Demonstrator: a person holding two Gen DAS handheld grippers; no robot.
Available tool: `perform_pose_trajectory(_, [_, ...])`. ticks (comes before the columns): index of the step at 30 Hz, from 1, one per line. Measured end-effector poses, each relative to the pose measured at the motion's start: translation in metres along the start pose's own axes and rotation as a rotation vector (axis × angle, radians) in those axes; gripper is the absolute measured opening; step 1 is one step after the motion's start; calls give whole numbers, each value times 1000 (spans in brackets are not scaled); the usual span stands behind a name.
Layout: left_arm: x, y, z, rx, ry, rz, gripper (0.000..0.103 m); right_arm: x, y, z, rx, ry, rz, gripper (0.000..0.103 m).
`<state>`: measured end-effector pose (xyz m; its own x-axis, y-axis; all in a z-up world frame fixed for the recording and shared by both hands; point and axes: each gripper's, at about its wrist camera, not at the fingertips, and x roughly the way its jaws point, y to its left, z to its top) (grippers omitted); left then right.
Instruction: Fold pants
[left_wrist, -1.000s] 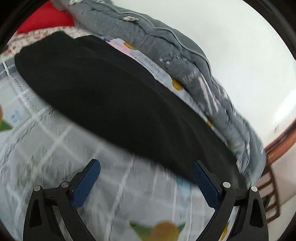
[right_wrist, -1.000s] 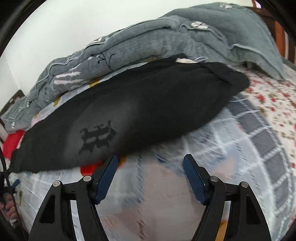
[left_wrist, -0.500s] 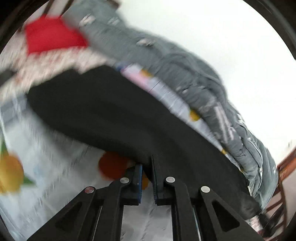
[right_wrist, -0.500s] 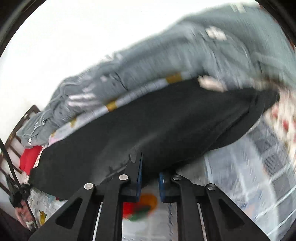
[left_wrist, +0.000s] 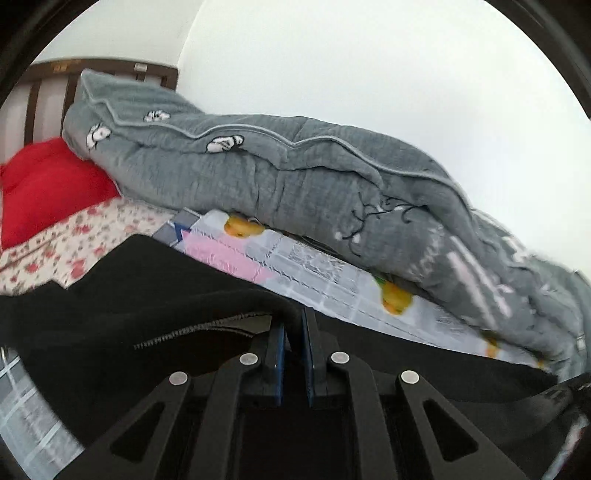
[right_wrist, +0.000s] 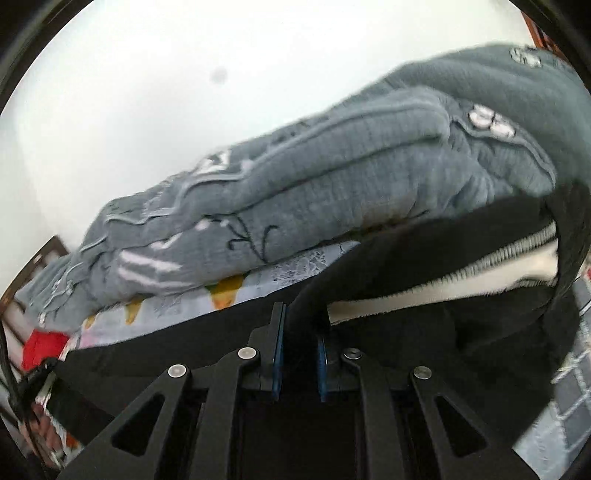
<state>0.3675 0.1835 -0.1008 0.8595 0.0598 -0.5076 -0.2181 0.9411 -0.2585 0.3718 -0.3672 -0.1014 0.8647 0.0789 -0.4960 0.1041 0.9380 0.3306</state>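
Black pants (left_wrist: 122, 291) lie across the patterned bed sheet (left_wrist: 317, 273). My left gripper (left_wrist: 293, 325) is shut on the pants' near edge and holds it lifted, so a seam line shows on the raised fold. In the right wrist view the pants (right_wrist: 424, 254) are also raised, and their white inner lining with stitching (right_wrist: 480, 277) shows at the opened waistband. My right gripper (right_wrist: 300, 325) is shut on a bunched fold of that black cloth. The cloth below both grippers is hidden by their frames.
A rolled grey quilt (left_wrist: 314, 184) lies along the wall behind the pants. A red pillow (left_wrist: 48, 184) and a wooden headboard (left_wrist: 44, 85) are at the far left. A floral sheet (left_wrist: 66, 243) borders the pants. A person's hand (right_wrist: 40, 432) shows at the lower left.
Both grippers went from open above the sheet to shut on the pants' near edge, then rose and carried the cloth up toward the quilt.
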Motion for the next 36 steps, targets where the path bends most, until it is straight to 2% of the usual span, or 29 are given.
perform_pose_trajectory(3, [18, -2, -23, 43, -2, 46, 9, 21, -10, -8, 60, -29, 11, 14])
perform_pose_trajectory(5, [28, -2, -24, 44, 71, 61, 9, 30, -19, -23, 88, -51, 35, 15])
perform_pose_trajectory(7, [26, 1, -22, 40, 44, 38, 9, 39, -21, -23, 100, 3, 35, 15])
perform_pose_trajectory(10, [25, 0, -21, 47, 36, 38, 9, 38, -24, -22, 113, -16, 52, 18])
perform_pose_trajectory(13, [23, -1, -20, 52, 26, 43, 10, 34, -20, -23, 101, -33, 54, 20])
perform_pose_trajectory(19, [21, -3, -21, 65, 12, 60, 12, 31, -10, -24, 51, -45, 69, 35])
perform_pose_trajectory(22, [20, -7, -21, 87, 7, 62, 15, 30, -1, -26, 3, -45, 82, 36])
perform_pose_trajectory(25, [17, -12, -23, 117, -13, 68, 25, 34, 10, -29, -46, -11, 134, 41])
perform_pose_trajectory(26, [16, -15, -23, 129, -17, 74, 32, 36, 16, -32, -72, 4, 141, 41])
perform_pose_trajectory(27, [16, -17, -23, 138, -18, 74, 38, 37, 22, -34, -104, 9, 130, 41])
perform_pose_trajectory(29, [13, -21, -24, 162, -33, 76, 43, 38, 33, -39, -169, 18, 119, 42])
perform_pose_trajectory(33, [8, -28, -26, 197, -61, 80, 63, 40, 51, -47, -272, 33, 100, 49])
perform_pose_trajectory(35, [6, -32, -27, 219, -75, 89, 65, 41, 58, -50, -308, 39, 94, 54])
perform_pose_trajectory(36, [6, -34, -27, 229, -80, 100, 72, 41, 58, -50, -315, 41, 93, 55])
